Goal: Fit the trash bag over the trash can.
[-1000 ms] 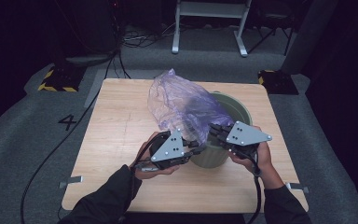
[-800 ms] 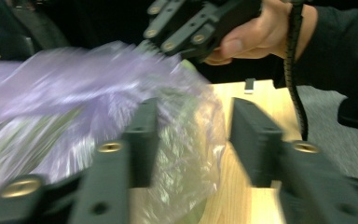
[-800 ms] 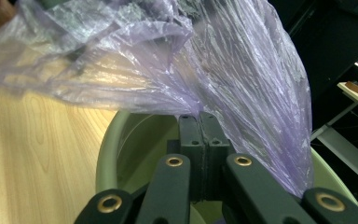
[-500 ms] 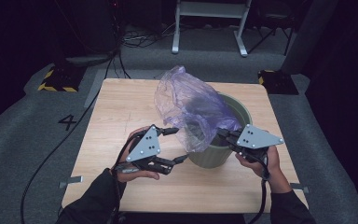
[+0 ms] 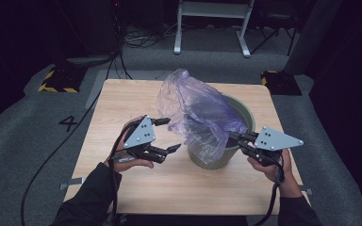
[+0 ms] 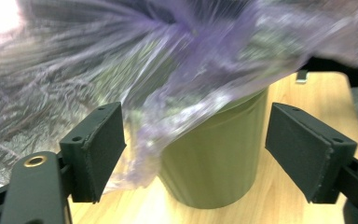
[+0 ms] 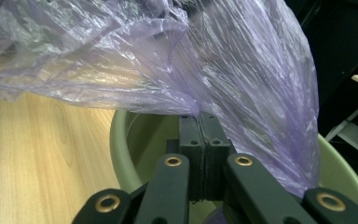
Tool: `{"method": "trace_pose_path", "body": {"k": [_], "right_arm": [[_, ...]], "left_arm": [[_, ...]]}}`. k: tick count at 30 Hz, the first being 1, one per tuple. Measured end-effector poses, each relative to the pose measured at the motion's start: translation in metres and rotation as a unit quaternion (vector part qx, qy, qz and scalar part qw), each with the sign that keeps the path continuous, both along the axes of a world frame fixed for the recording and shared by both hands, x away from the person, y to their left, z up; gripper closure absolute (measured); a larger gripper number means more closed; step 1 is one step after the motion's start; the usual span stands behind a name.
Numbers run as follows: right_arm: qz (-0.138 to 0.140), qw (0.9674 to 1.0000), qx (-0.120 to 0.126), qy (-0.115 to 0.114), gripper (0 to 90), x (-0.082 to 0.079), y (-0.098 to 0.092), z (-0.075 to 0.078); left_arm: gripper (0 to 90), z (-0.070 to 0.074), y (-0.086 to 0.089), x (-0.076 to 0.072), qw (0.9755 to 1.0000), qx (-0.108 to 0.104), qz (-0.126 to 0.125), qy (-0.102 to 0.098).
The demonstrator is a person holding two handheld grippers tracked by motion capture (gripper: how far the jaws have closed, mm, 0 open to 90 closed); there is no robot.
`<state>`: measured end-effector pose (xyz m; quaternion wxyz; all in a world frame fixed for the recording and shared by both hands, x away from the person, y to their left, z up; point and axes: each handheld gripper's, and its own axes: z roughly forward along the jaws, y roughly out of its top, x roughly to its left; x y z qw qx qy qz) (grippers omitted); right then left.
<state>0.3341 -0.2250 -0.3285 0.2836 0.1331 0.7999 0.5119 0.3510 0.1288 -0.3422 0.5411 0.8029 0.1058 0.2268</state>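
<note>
A crumpled purple plastic bag (image 5: 202, 110) lies over the rim of a green bin (image 5: 212, 160) on the wooden table (image 5: 169, 188). My right gripper (image 5: 232, 137) is at the bin's right rim, shut on a bunched edge of the bag (image 7: 168, 60) just above the bin's rim (image 7: 121, 149). My left gripper (image 5: 172, 135) is held left of the bin, apart from the bag. Its jaws have just been opening and stand wide, with nothing between the pads. In the left gripper view (image 6: 200, 149) the bin (image 6: 214, 163) and the hanging bag (image 6: 168, 60) lie farther off.
The bin stands right of the table's middle, with bare wood to its left and front. A cable (image 5: 52, 155) trails over the grey floor at the left. A yellow-and-black block (image 5: 56, 80) and a white frame (image 5: 212, 28) stand beyond the table.
My left gripper has let go of the bag, opened, and drawn back to the left of the bin. The right gripper has shifted right, still gripping the bag.
</note>
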Motion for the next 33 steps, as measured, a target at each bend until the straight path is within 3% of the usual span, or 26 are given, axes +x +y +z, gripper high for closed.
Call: {"method": "trace_pose_path", "body": {"k": [3, 6, 8, 11, 15, 22, 30, 33], "right_arm": [[0.003, 1.0000, 0.002, 0.004, 89.3, -0.002, -0.004, -0.002], [0.006, 0.9999, 0.006, 0.006, 88.4, -0.005, -0.008, -0.004], [0.005, 1.0000, 0.004, 0.005, 86.9, -0.007, -0.010, -0.005], [0.004, 1.0000, 0.003, 0.004, 85.1, -0.011, -0.013, -0.005], [-0.007, 0.9999, 0.005, 0.005, 78.9, -0.014, -0.021, -0.007], [-0.055, 0.9984, 0.013, 0.008, 53.3, -0.018, -0.034, -0.007], [-0.084, 0.9955, 0.043, 0.001, 38.9, -0.030, -0.047, 0.001], [-0.080, 0.9954, 0.052, -0.006, 36.6, -0.034, -0.045, 0.008]], "left_arm": [[33.6, -0.003, -0.005, 0.005, 0.9999, 0.010, 0.001, -0.003], [57.8, -0.004, -0.008, 0.006, 0.9995, 0.026, 0.000, -0.016], [76.3, -0.005, -0.007, 0.004, 0.9994, 0.016, -0.017, -0.024], [87.5, -0.005, -0.009, 0.001, 0.9988, 0.024, -0.033, -0.028], [89.8, -0.008, -0.013, 0.001, 0.9985, 0.033, -0.037, -0.022], [89.9, -0.012, -0.019, -0.002, 0.9981, 0.040, -0.043, -0.019], [89.9, -0.014, -0.026, -0.007, 0.9972, 0.040, -0.061, -0.018], [90.0, -0.015, -0.029, -0.008, 0.9967, 0.045, -0.065, -0.017]]}}
